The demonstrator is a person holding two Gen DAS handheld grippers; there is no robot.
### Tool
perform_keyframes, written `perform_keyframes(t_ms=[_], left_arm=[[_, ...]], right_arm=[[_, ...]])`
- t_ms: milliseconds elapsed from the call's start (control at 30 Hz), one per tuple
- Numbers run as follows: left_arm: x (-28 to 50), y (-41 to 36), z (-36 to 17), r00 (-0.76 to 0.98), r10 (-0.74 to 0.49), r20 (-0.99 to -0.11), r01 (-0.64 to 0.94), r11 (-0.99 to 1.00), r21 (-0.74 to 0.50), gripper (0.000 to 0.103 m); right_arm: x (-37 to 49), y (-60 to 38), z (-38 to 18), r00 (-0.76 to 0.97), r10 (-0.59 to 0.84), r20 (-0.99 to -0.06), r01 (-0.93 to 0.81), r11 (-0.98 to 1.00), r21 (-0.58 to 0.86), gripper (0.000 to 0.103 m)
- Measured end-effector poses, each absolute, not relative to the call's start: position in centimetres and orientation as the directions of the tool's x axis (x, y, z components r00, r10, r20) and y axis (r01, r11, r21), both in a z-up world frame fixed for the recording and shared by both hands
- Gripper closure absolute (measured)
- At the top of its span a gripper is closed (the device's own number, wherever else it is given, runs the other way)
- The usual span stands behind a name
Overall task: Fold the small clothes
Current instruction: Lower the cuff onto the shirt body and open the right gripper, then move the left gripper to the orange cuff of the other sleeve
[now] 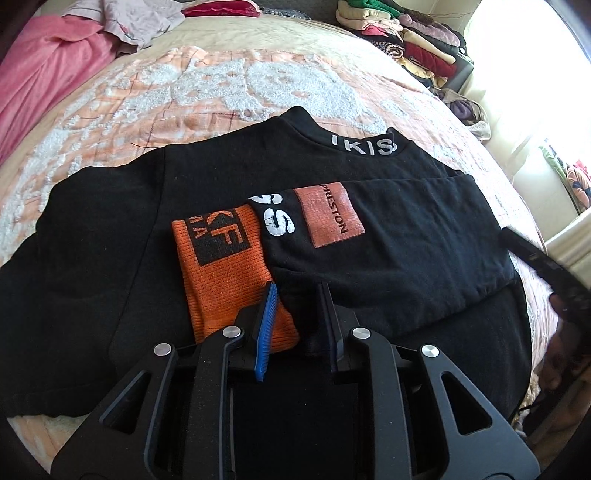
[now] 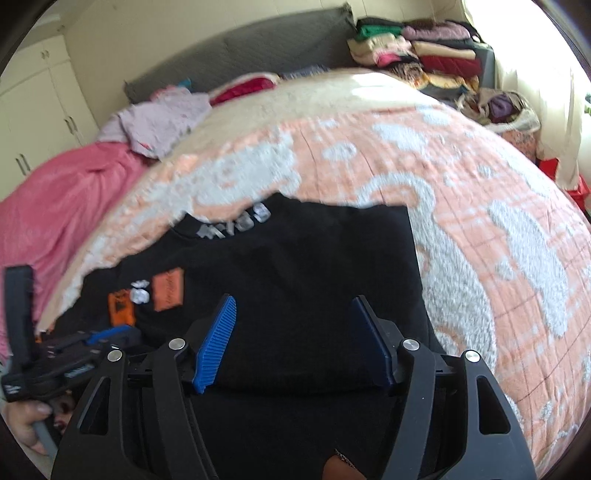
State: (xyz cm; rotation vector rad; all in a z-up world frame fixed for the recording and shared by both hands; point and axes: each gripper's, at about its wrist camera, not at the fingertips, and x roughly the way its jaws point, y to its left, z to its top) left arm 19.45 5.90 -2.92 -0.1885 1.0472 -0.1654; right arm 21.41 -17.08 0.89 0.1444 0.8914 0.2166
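A black sweatshirt (image 1: 110, 236) with white collar lettering lies flat on the bed. Its right sleeve (image 1: 406, 240) is folded across the body, with an orange cuff (image 1: 225, 280) and an orange patch (image 1: 328, 214). My left gripper (image 1: 297, 291) is open, its fingers straddling the cuff's edge just above the cloth. My right gripper (image 2: 295, 306) is wide open over the sweatshirt's (image 2: 314, 266) right folded side. The left gripper also shows in the right wrist view (image 2: 107, 334).
The bed has an orange and white patterned bedspread (image 1: 207, 92). A pink blanket (image 1: 48, 74) and a lilac garment (image 1: 136, 18) lie at the far left. Stacks of folded clothes (image 1: 406, 33) sit at the far right, near a bright window.
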Motion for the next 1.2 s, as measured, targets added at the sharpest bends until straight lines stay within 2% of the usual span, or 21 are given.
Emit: perform_keyframes(t_ms=[133, 233, 300, 433, 700, 833, 1033, 1067, 1100, 1133, 1200], left_arm=[[19.4, 5.9, -2.9, 0.490, -0.228, -0.841, 0.046, 0.971, -0.236, 0.088], [19.4, 6.0, -2.9, 0.487, -0.237, -0.840, 0.047, 0.968, -0.245, 0.087], [19.4, 6.2, -2.9, 0.485, -0.246, -0.839, 0.047, 0.965, -0.256, 0.087], [19.4, 6.3, -2.7, 0.485, -0.255, -0.837, 0.047, 0.963, -0.266, 0.087], [19.1, 6.0, -2.2, 0.495, -0.255, -0.831, 0.061, 0.964, -0.260, 0.083], [19.1, 6.1, -1.7, 0.500, -0.259, -0.826, 0.072, 0.963, -0.258, 0.073], [19.0, 7.3, -0.8, 0.522, -0.236, -0.820, 0.046, 0.967, -0.249, 0.063], [18.9, 7.5, -0.5, 0.530, -0.234, -0.815, 0.041, 0.967, -0.251, 0.062], [18.8, 7.6, -0.2, 0.536, -0.233, -0.811, 0.039, 0.967, -0.252, 0.053], [18.6, 7.7, 0.2, 0.549, -0.229, -0.804, 0.036, 0.967, -0.251, 0.042], [18.5, 7.9, 0.9, 0.570, -0.218, -0.792, 0.031, 0.969, -0.245, 0.039]], right_arm=[[22.0, -17.9, -2.0, 0.556, 0.211, -0.804, -0.067, 0.976, 0.209, 0.039], [21.6, -18.4, -3.2, 0.574, 0.228, -0.787, -0.063, 0.970, 0.235, 0.039], [21.1, -18.1, -3.0, 0.592, 0.206, -0.779, -0.058, 0.975, 0.213, 0.039], [19.8, -18.0, -1.9, 0.625, 0.220, -0.749, -0.062, 0.970, 0.234, 0.030], [17.7, -19.8, -0.7, 0.652, 0.282, -0.704, -0.041, 0.940, 0.338, 0.029], [16.8, -19.6, 0.3, 0.666, 0.289, -0.687, -0.067, 0.941, 0.331, 0.029], [15.8, -19.4, 1.5, 0.673, 0.317, -0.668, -0.090, 0.932, 0.351, 0.029], [15.6, -19.5, 1.6, 0.675, 0.316, -0.667, -0.090, 0.932, 0.351, 0.027], [15.5, -19.5, 1.8, 0.679, 0.315, -0.663, -0.089, 0.932, 0.351, 0.010], [15.4, -19.5, 2.1, 0.687, 0.317, -0.654, -0.091, 0.930, 0.355, 0.007], [15.2, -19.5, 2.6, 0.695, 0.324, -0.642, -0.097, 0.926, 0.364, 0.007]])
